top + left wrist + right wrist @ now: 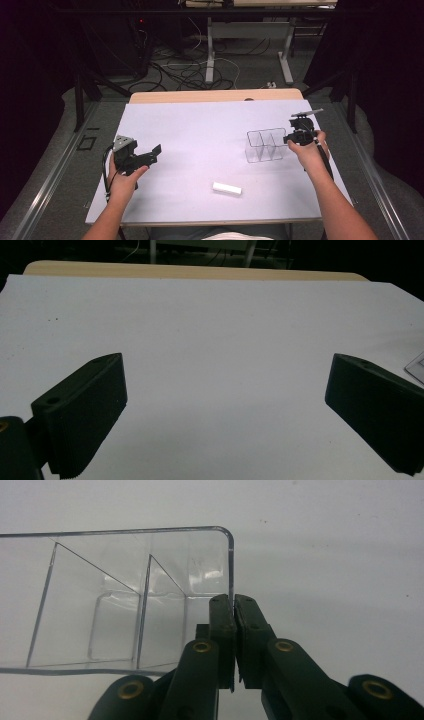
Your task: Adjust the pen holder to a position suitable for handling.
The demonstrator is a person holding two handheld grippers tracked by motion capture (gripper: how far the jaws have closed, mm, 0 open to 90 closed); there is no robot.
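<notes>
Jaws of right gripper (234,611) clamp clear box (125,595) wall; white tabletop (200,135).

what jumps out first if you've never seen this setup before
The clear plastic box with divided compartments stands out at the right of the white-covered table, its right wall pinched between the shut jaws of the right gripper. The left gripper hovers at the table's left with its jaws wide apart and nothing between them. A small white rectangular block lies alone near the front edge.
</notes>
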